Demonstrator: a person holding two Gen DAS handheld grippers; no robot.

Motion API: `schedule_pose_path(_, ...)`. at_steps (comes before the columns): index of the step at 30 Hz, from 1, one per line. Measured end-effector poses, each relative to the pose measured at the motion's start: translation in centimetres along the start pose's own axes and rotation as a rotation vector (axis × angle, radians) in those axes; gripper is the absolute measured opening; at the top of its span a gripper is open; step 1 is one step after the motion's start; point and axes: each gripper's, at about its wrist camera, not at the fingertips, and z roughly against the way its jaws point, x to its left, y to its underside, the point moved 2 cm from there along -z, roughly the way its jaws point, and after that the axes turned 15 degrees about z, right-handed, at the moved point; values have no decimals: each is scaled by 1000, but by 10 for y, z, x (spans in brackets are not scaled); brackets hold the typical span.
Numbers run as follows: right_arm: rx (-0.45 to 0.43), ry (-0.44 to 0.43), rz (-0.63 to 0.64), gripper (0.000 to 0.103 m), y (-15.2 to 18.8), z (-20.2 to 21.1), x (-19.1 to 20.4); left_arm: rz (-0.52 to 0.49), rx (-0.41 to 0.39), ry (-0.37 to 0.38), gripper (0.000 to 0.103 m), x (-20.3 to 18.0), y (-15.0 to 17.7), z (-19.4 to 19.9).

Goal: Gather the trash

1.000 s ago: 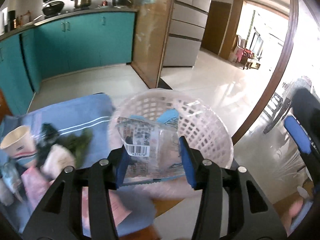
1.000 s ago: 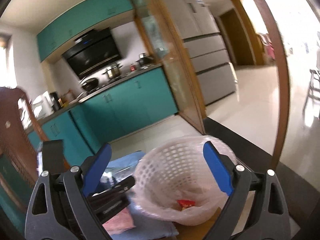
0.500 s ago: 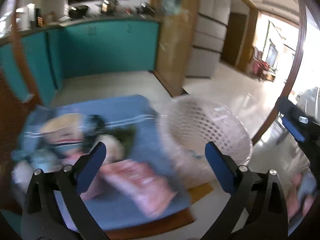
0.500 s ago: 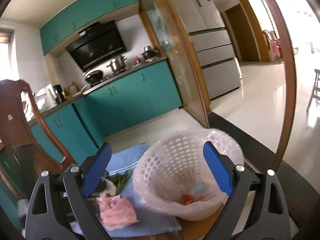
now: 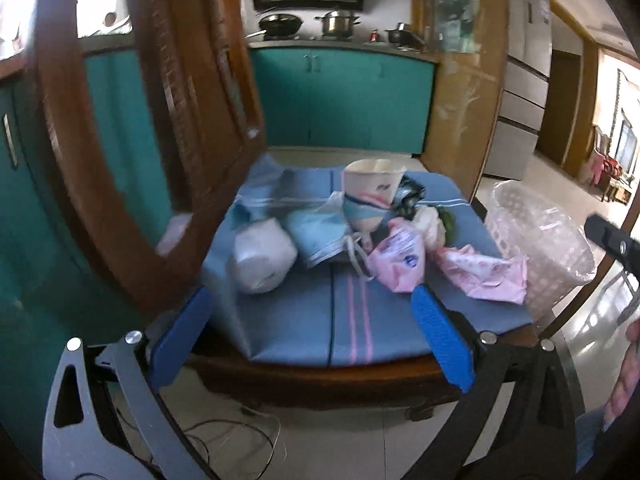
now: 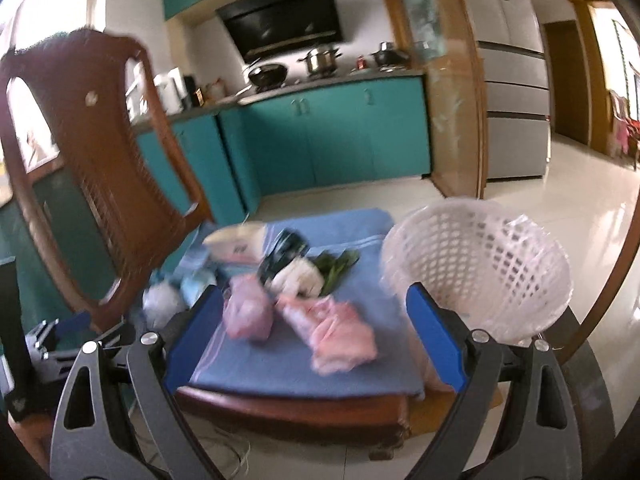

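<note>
A white plastic basket lined with a clear bag stands at the right edge of a low table covered with a blue cloth. On the cloth lies trash: a paper cup, a white bag, a blue wrapper, two pink wrappers, green leaves. My left gripper is open and empty, in front of the table. My right gripper is open and empty, in front of the pink wrappers.
A wooden chair back stands at the table's left. Teal kitchen cabinets and a fridge are behind. Cables lie on the tiled floor below the table's front edge.
My left gripper has let go of the clear printed wrapper over the basket, opened, and swung left and back from the table. My right gripper has pulled back and turned left toward the trash.
</note>
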Motion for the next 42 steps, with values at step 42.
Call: schedule_pose_path(42, 23, -5, 22, 91, 4, -9, 13, -1, 24, 2, 100, -2, 5, -10)
